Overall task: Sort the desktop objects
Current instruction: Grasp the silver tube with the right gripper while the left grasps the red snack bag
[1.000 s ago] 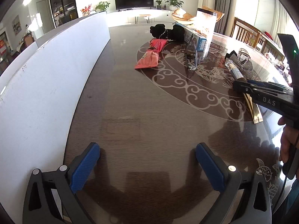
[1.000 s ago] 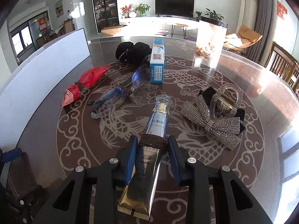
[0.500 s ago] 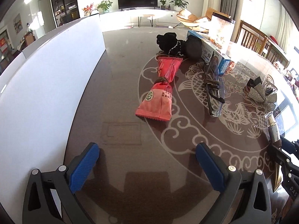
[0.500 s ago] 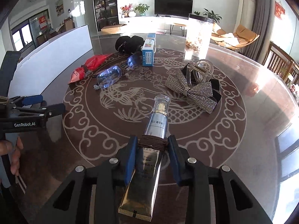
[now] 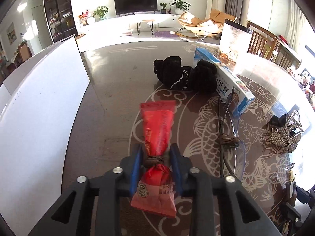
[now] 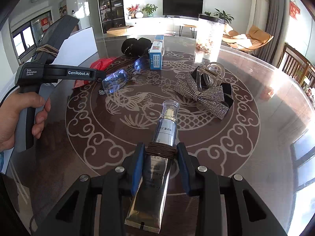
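Note:
My left gripper (image 5: 155, 157) is narrowed around a red snack packet (image 5: 157, 129) at its string-tied waist; the blue pads sit close on each side, contact not clear. The packet lies on the table. My right gripper (image 6: 160, 153) is shut on a silver cosmetic tube (image 6: 157, 157) at its string band, cap pointing away. The left gripper's body (image 6: 59, 72) shows in the right wrist view above the red packet (image 6: 102, 63).
Clear safety glasses (image 5: 230, 137), a blue and white box (image 5: 226, 78), a black scrunchie (image 5: 181, 74), a sparkly bow clip (image 6: 202, 92), a clear hair claw (image 6: 210, 74) and a tall clear container (image 6: 208, 33) lie on the patterned table. A white board (image 5: 39, 106) stands at the left.
My left gripper has moved forward over the red packet and closed from wide open to narrow around its waist. My right gripper has kept hold of the tube.

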`<state>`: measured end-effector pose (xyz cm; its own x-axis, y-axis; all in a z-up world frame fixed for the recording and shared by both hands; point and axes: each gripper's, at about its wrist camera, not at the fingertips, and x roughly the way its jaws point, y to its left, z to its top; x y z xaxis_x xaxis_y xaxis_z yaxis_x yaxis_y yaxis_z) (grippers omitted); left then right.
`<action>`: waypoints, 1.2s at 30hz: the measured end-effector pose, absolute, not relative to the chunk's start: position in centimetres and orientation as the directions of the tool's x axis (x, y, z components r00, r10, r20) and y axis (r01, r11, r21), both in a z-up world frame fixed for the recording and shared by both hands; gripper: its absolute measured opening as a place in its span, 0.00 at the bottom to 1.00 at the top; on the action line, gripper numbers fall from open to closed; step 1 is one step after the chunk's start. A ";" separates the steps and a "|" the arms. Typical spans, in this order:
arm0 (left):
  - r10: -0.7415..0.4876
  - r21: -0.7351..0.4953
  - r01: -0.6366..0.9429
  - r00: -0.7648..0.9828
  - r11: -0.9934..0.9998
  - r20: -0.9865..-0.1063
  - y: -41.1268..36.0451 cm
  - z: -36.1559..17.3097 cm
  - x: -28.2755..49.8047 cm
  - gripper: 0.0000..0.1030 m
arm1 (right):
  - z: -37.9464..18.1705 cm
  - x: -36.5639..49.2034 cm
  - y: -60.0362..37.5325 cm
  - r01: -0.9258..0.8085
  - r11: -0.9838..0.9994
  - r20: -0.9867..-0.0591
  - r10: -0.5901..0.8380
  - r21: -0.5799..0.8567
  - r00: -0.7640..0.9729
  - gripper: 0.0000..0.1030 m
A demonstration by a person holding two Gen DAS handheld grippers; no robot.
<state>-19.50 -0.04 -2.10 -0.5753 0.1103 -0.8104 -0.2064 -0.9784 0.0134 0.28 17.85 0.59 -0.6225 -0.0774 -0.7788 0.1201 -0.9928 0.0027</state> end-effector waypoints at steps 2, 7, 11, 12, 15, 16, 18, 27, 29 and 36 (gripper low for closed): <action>0.105 0.026 -0.212 -0.581 -0.977 -0.807 -0.1 -2.1 -18.4 0.21 | 0.6 0.2 17.9 0.120 -0.993 -0.779 -0.079 0.004 -0.622 0.34; 0.095 0.039 -0.205 -0.604 -0.978 -0.792 -1.6 -2.2 -12.7 0.21 | 0.6 0.1 18.0 0.120 -0.993 -0.778 -0.086 0.013 -0.622 0.34; 0.088 0.035 -0.182 -0.624 -0.983 -0.777 -3.1 -2.4 -6.5 0.21 | 0.5 0.0 17.7 0.121 -0.993 -0.779 -0.077 0.001 -0.622 0.34; 0.093 0.022 -0.175 -0.623 -0.984 -0.777 -3.4 -2.4 -5.2 0.21 | 0.5 0.0 17.7 0.121 -0.993 -0.779 -0.073 -0.004 -0.623 0.34; 0.114 -0.024 -0.152 -0.619 -0.988 -0.777 -4.0 -2.5 -2.5 0.21 | 0.5 0.1 17.2 0.141 -0.990 -0.776 -0.075 -0.017 -0.626 0.33; 0.120 -0.033 -0.151 -0.617 -0.988 -0.777 -3.7 -2.6 -1.8 0.21 | 0.7 0.3 16.7 0.179 -0.984 -0.770 -0.099 -0.020 -0.630 0.33; 0.125 -0.026 -0.166 -0.616 -0.986 -0.778 -2.9 -2.6 -0.7 0.21 | 0.9 1.2 15.3 0.264 -0.965 -0.755 -0.164 -0.012 -0.635 0.33; 0.077 0.014 -0.146 -0.599 -0.989 -0.797 -2.7 -2.8 -0.5 0.76 | 0.1 2.7 13.5 0.278 -0.961 -0.779 -0.181 0.009 -0.600 0.41; 0.082 0.004 -0.142 -0.594 -0.990 -0.800 -2.9 -2.9 -0.8 0.77 | 0.1 2.6 13.7 0.270 -0.963 -0.778 -0.186 0.022 -0.600 0.41; 0.084 0.011 -0.163 -0.565 -0.987 -0.821 -2.6 -3.3 -1.1 1.00 | 0.0 2.4 14.2 0.233 -0.972 -0.785 -0.155 0.013 -0.600 0.59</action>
<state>-1.06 -2.62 -3.34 -0.5649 0.0843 -0.8208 -0.1628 -0.9866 0.0106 2.43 14.18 0.03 -0.6001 -0.1546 -0.7848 0.2332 -0.9723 0.0132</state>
